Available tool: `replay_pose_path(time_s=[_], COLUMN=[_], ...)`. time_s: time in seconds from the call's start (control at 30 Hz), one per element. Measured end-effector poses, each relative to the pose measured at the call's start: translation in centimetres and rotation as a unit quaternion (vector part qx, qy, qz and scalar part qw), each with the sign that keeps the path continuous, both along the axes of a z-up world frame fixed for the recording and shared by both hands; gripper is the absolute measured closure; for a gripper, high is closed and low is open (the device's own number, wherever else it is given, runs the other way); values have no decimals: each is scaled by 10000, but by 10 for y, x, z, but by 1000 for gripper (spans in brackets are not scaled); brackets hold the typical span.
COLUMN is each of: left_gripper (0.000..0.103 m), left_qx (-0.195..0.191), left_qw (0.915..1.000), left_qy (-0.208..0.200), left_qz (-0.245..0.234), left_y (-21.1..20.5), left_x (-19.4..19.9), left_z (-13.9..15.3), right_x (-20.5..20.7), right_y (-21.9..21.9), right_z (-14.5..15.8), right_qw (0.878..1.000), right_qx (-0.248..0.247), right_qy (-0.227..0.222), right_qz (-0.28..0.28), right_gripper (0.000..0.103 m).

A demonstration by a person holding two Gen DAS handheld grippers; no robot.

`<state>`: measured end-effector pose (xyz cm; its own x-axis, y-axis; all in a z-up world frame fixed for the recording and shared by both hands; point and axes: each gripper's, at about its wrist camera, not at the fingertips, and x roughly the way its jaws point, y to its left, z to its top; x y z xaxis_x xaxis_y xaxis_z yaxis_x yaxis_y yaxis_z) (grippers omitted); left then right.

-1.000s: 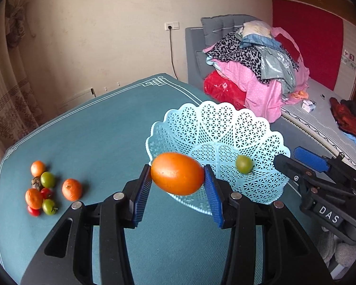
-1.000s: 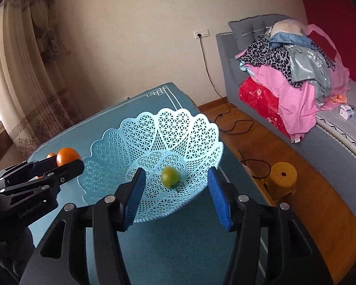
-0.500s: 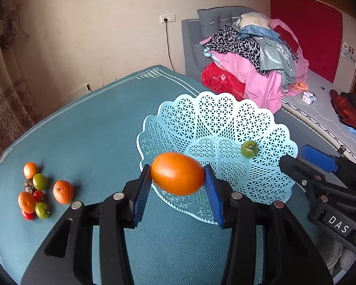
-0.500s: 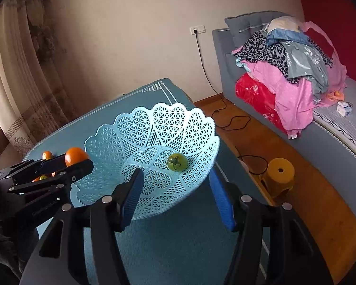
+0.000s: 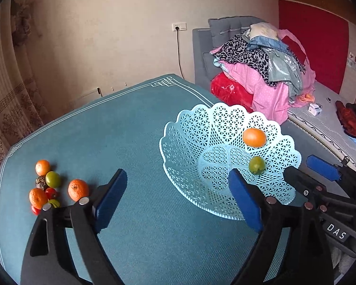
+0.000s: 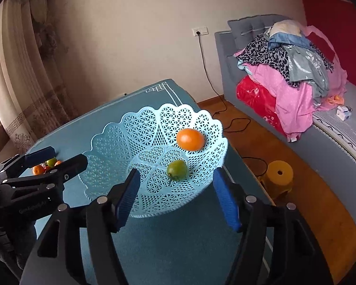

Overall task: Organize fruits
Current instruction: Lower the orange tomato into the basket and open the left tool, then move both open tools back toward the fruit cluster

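Fruits sit partly in the pale blue lattice plastic basket [image 5: 227,142] on the teal tablecloth [image 5: 106,130]. From the left wrist view, the left gripper [image 5: 178,190] is opening its jaws wide, with nothing between the blue pads; an oval orange fruit [image 5: 254,137] lies against the basket's far wall, a small green fruit [image 5: 256,165] just below it. A cluster of small oranges and green fruits [image 5: 52,185] waits at the cloth's left. From the right wrist view, the right gripper [image 6: 178,194] is opening too, empty, its pads flanking the basket's near rim.
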<state>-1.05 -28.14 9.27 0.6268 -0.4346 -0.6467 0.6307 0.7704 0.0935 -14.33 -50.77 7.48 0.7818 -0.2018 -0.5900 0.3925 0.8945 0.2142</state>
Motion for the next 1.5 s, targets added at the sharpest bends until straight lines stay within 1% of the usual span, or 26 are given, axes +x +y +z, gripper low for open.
replay_pose_path(time_s=[0.07,0.17,0.4,0.57,0.63,0.67,0.77,0.97,1.27,1.5], left_gripper=[12,8,6,6,5,3,3,3,3,3], left_qx=[27,42,39,25,16,13,17,5,-48,-20], left_qw=[10000,9999,9996,9988,9984,9981,9971,9958,9904,9816], left_qy=[-48,-81,-157,-215,-251,-279,-330,-233,-158,-77], left_qz=[41,78,242,432,501,550,681,889,1375,1907], left_y=[4,10,26,43,51,55,67,90,138,180], left_x=[-1,-1,-1,0,0,0,1,6,24,52], left_z=[0,1,5,5,5,4,1,-4,-9,-16], right_x=[0,0,1,4,4,4,5,8,20,31], right_y=[3,8,18,28,32,34,42,59,93,118], right_z=[2,5,10,12,14,15,17,21,25,19], right_qw=[10000,10000,9999,9998,9997,9997,9996,9991,9974,9953], right_qx=[-16,-46,-98,-139,-157,-164,-175,-187,-260,-250], right_qy=[0,-26,-60,-32,-49,-58,-81,-126,-91,55], right_qz=[13,28,50,125,156,167,223,361,668,935], right_gripper=[38,33,29,28,25,24,23,23,23,23])
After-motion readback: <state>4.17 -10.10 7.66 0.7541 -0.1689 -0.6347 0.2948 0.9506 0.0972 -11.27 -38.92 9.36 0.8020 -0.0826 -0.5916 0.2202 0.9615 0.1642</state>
